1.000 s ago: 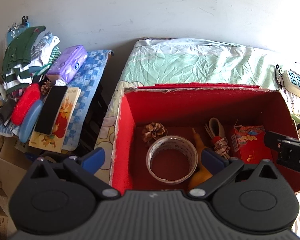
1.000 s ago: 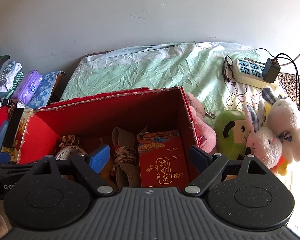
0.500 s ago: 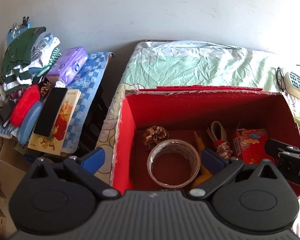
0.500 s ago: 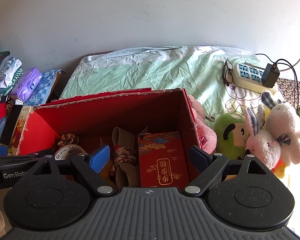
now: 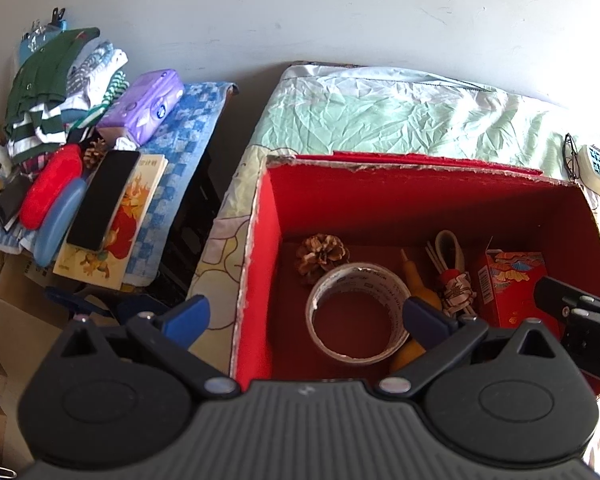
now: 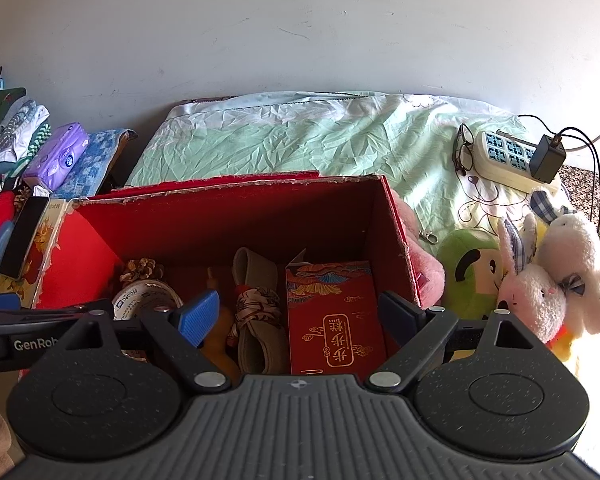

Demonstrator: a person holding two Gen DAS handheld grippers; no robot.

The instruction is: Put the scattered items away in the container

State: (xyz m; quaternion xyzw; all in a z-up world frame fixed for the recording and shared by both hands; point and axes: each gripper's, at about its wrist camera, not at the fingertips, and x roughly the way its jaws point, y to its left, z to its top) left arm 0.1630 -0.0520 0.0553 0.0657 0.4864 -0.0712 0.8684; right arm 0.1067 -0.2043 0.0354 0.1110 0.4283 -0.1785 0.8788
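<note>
I see the left gripper (image 5: 304, 316) spread wide, empty, low in frame over the red box (image 5: 260, 240); right gripper (image 6: 300, 314) likewise apart, holding nothing; tape roll (image 5: 356, 312), pine cone (image 5: 320, 252), red packet box (image 6: 336, 320) lie inside, centre frame.

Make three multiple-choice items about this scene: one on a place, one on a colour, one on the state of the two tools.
1. Where does the clear ring-shaped tape roll lie?
A. on the green bedsheet
B. inside the red-lined cardboard box
C. on the blue checked cloth

2. What colour is the soft tissue pack beside the folded clothes?
A. purple
B. yellow
C. white

3. How are the left tool and right tool?
A. both shut on items
B. only the left one holds something
C. both open and empty

Answers: 1 B, the roll rests on the box floor beside the brown pine cone. 2 A, its wrapper is purple. 3 C, nothing sits between either tool's blue pads.
</note>
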